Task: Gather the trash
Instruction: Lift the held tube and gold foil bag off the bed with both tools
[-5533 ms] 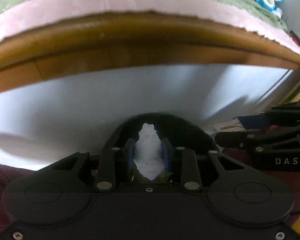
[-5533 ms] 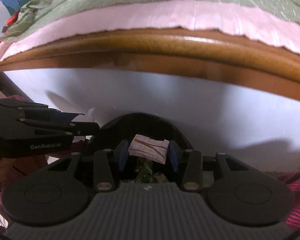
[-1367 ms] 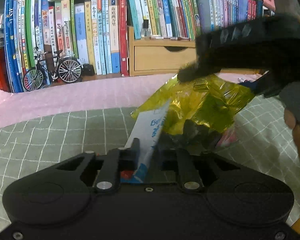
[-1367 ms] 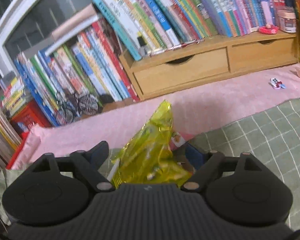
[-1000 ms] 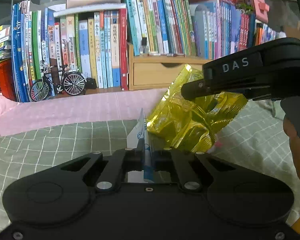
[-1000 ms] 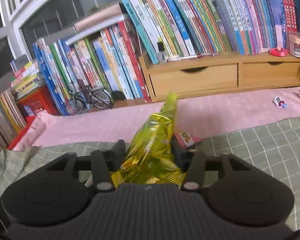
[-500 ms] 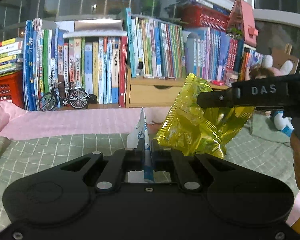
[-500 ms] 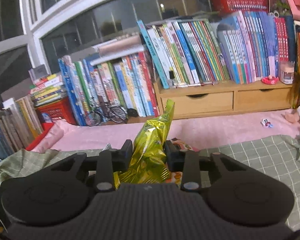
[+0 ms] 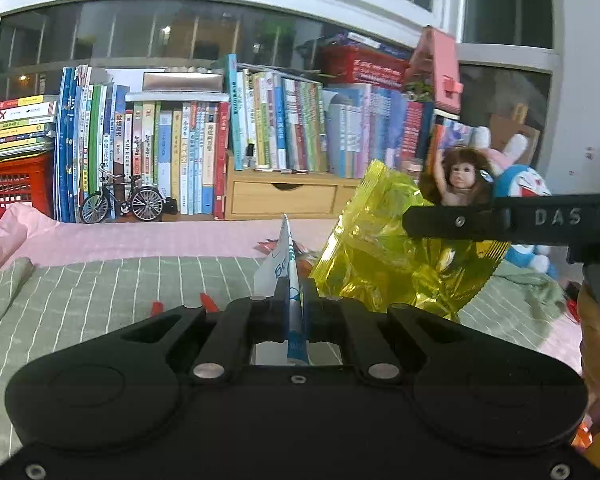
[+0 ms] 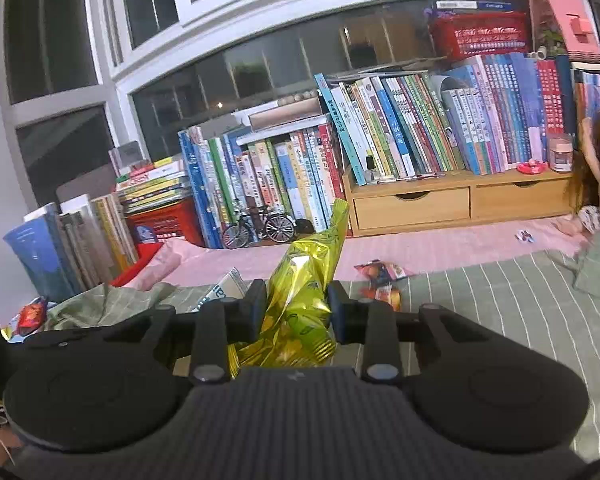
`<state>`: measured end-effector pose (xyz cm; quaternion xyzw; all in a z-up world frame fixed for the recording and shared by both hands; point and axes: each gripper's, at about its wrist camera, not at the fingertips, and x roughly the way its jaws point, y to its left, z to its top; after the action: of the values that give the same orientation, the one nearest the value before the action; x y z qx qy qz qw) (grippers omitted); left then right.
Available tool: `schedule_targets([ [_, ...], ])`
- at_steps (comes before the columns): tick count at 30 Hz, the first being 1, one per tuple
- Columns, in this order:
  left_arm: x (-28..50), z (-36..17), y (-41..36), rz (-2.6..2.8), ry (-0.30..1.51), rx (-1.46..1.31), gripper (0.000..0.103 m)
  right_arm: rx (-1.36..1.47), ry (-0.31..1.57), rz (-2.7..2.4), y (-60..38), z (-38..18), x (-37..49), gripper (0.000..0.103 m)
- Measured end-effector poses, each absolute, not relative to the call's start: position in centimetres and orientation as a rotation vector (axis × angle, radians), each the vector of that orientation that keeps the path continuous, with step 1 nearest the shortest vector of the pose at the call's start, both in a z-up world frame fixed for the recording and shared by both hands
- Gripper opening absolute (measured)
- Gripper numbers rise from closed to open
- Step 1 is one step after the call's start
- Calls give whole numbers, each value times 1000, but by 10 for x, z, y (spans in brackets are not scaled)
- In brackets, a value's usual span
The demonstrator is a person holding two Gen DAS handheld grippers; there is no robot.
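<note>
Left wrist view: my left gripper point(image 9: 296, 300) is pinching a flat white-and-blue wrapper point(image 9: 286, 256), jaws pressed together on it. The wrapper is standing on edge above the green checked blanket point(image 9: 80, 288), the landmark for all positions here. To its right, my right gripper point(image 9: 440, 220) is carrying the yellow foil bag point(image 9: 384, 252), also clear above the blanket.

Right wrist view: my right gripper point(image 10: 296, 308) is holding the yellow foil bag point(image 10: 304, 284) between its pads, jaws only narrowly apart and crushing the foil. A small red wrapper point(image 10: 380, 272) is lying on the blanket's far edge, not yet collected.

Handling judgement: both items are appearing very light, thin and soft. The foil is looking slick and springy, so gripping across a crumpled fold is advisable. The flat wrapper is best taken near its lower seam.
</note>
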<state>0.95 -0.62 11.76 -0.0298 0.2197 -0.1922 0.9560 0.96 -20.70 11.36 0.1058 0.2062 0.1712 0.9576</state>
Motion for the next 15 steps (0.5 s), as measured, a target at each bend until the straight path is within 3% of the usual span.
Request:
schedule_targets([
  [15,-120,93,9,-502,447,-78,6,379,425,354,-221,82,-128,35],
])
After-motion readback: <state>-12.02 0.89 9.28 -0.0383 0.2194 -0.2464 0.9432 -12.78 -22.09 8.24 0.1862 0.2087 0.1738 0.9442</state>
